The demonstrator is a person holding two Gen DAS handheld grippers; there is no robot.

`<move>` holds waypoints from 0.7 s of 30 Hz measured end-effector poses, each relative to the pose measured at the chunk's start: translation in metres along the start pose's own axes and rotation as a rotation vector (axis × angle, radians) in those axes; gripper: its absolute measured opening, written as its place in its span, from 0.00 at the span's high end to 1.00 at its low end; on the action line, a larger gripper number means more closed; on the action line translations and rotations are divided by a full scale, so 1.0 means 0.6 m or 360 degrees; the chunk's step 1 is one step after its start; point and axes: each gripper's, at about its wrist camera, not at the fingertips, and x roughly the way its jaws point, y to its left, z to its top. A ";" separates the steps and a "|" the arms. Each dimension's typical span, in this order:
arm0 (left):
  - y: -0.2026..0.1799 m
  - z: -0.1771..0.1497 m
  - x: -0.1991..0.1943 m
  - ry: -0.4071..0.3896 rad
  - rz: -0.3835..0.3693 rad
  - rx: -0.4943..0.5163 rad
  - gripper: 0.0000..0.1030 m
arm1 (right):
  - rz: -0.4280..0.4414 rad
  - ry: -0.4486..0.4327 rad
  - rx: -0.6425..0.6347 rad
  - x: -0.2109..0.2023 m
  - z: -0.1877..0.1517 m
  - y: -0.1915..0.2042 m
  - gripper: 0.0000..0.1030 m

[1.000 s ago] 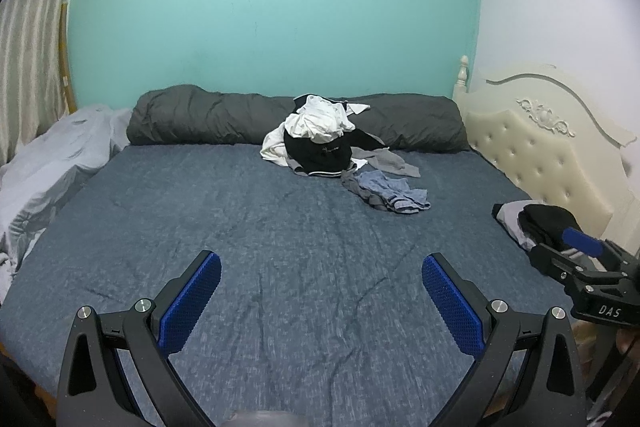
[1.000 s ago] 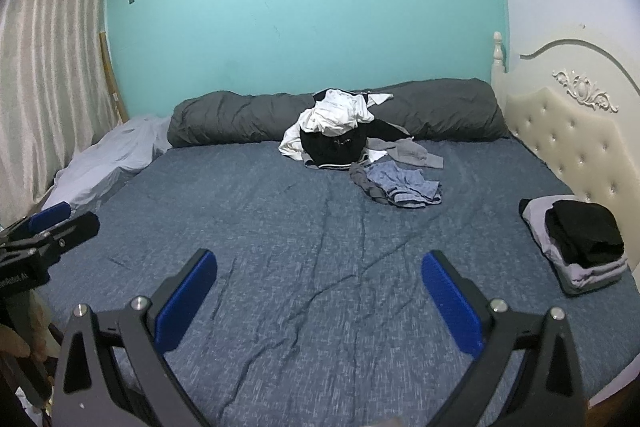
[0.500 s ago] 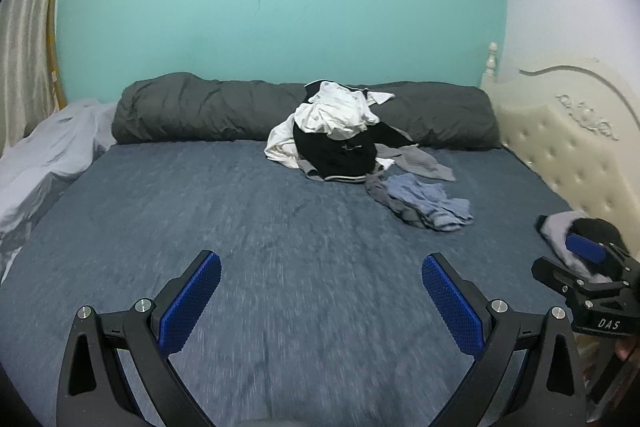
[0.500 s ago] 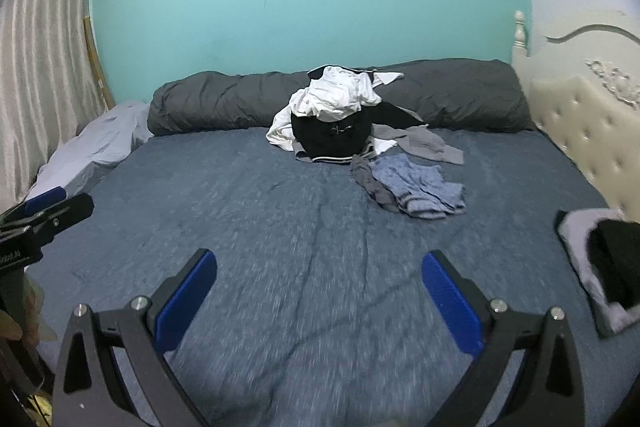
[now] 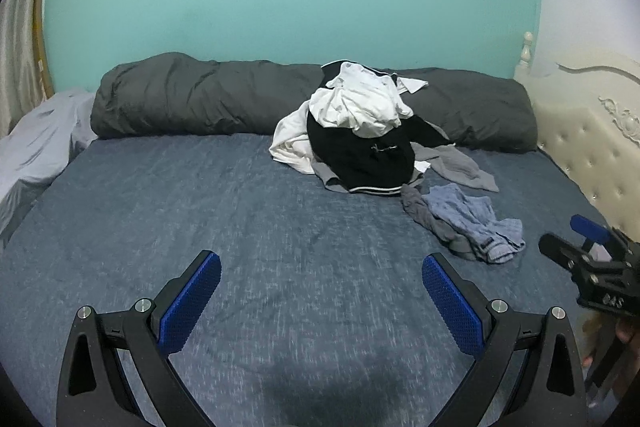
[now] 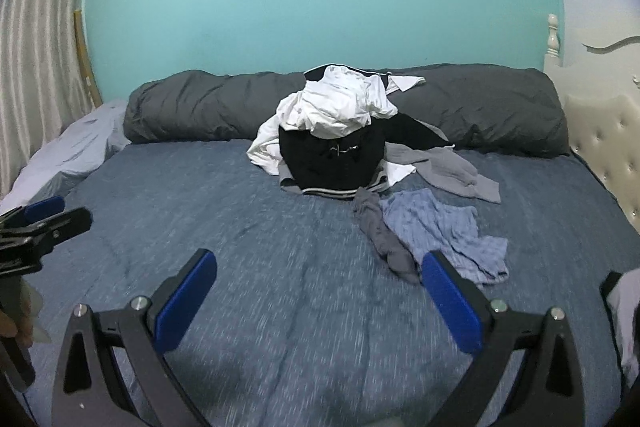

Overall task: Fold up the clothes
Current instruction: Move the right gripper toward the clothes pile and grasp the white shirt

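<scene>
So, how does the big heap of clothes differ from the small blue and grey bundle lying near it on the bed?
The big heap rises high in layers, a white garment over a black one; the small bundle lies low and spread out. The heap leans on the rolled dark grey duvet; the bundle lies nearer the open right gripper. The heap is black and white, the bundle light blue and grey. Both are crumpled and unfolded on the blue bed sheet.

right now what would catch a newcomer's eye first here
The heap of unfolded clothes, white over black, sits mid-bed against the rolled dark grey duvet. A crumpled blue garment lies just in front, near the open right tool.
</scene>
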 end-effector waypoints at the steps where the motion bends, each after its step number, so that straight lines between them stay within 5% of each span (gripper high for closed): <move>1: 0.005 0.008 0.009 0.0009 0.0003 0.0002 0.01 | 0.0001 0.0010 -0.0003 0.017 0.009 0.000 0.00; 21: 0.144 0.120 0.238 0.0191 0.0039 -0.0226 0.00 | -0.0020 0.0196 -0.0093 0.364 0.180 0.001 0.00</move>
